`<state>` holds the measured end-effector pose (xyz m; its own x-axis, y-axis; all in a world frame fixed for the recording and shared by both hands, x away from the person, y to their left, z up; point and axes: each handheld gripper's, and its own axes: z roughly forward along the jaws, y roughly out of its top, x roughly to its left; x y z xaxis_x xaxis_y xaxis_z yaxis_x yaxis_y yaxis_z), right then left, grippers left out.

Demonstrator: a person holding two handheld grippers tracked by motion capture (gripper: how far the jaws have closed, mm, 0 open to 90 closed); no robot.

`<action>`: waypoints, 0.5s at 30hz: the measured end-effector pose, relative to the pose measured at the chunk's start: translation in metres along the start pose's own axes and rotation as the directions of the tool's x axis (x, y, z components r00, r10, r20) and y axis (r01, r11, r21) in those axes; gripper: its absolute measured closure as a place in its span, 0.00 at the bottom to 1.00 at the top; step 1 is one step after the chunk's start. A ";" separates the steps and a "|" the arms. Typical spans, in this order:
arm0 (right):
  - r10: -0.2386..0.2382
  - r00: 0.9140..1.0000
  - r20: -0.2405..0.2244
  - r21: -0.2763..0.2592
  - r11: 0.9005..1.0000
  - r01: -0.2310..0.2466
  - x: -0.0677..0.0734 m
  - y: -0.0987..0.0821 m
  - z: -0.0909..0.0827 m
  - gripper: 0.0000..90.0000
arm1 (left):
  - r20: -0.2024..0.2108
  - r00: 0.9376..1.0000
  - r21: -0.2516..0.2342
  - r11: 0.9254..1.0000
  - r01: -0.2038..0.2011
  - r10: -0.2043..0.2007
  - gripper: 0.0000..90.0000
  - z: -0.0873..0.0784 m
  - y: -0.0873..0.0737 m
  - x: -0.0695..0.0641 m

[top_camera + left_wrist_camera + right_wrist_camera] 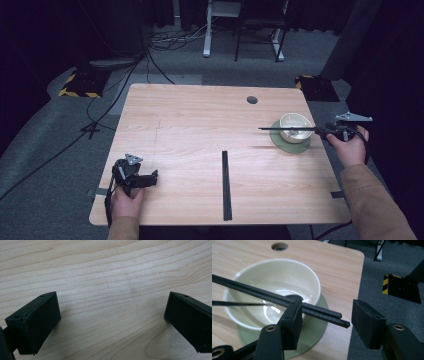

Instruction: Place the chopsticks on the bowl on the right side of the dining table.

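One pair of chopsticks lies across the bowl on its saucer, the right gripper standing released beside them; the second pair waits mid-table, left gripper spread empty

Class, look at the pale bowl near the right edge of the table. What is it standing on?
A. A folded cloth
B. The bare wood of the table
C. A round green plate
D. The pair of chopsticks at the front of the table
C: in the right gripper view the bowl sits on a round green plate, whose rim shows under it.
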<state>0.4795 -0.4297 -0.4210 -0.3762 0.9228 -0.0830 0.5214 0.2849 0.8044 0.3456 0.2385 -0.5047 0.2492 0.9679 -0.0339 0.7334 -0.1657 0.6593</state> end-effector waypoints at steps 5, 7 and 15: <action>-0.013 0.999 -0.030 -0.031 0.999 0.012 0.020 0.015 -0.012 0.48 | 0.000 1.000 0.000 1.000 0.000 0.000 0.01 0.000 0.000 0.000; -0.021 0.999 -0.041 -0.045 0.999 0.019 0.035 0.024 -0.017 0.48 | 0.000 1.000 0.000 1.000 0.001 -0.001 0.01 0.000 0.000 0.000; -0.034 0.996 -0.082 -0.068 0.997 0.029 0.068 0.042 -0.020 0.48 | 0.000 1.000 0.000 1.000 0.000 0.000 0.01 0.000 0.000 0.000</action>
<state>0.4605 -0.3605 -0.3811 -0.4554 0.8881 -0.0621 0.4571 0.2932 0.8397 0.3456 0.2385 -0.5047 0.2489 0.9679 -0.0340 0.7333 -0.1654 0.6595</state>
